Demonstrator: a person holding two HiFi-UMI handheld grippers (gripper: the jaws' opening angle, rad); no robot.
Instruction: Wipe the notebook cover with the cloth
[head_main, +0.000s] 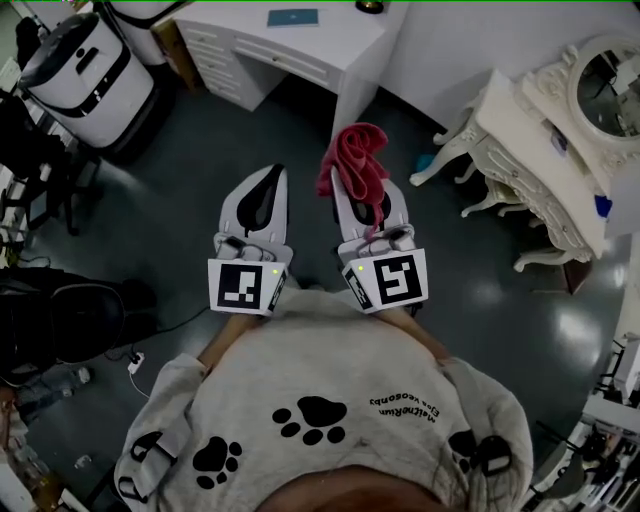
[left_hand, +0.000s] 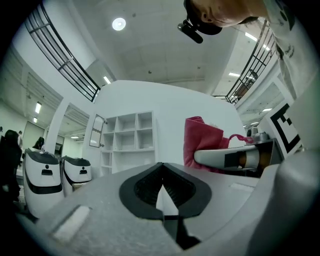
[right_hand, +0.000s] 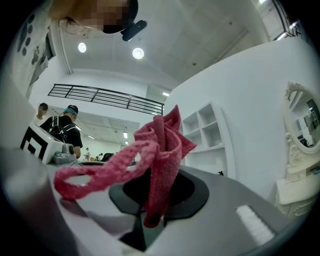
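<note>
My right gripper (head_main: 352, 172) is shut on a red cloth (head_main: 355, 155), which bunches up above the jaw tips. In the right gripper view the cloth (right_hand: 160, 150) stands up between the closed jaws (right_hand: 156, 202), and a loop of it trails to the left. Beside it, my left gripper (head_main: 268, 176) is shut and holds nothing; its jaws (left_hand: 162, 175) meet in the left gripper view, where the cloth (left_hand: 200, 142) shows at the right. Both grippers are held close to the person's chest, above the dark floor. A flat blue notebook-like item (head_main: 293, 17) lies on the white desk at the far top.
A white desk with drawers (head_main: 330, 62) stands ahead. An ornate white dressing table (head_main: 520, 140) with a round mirror (head_main: 605, 90) is at the right. A white wheeled machine (head_main: 85, 70) stands at the upper left. Dark gear and cables (head_main: 60, 320) lie on the floor at the left.
</note>
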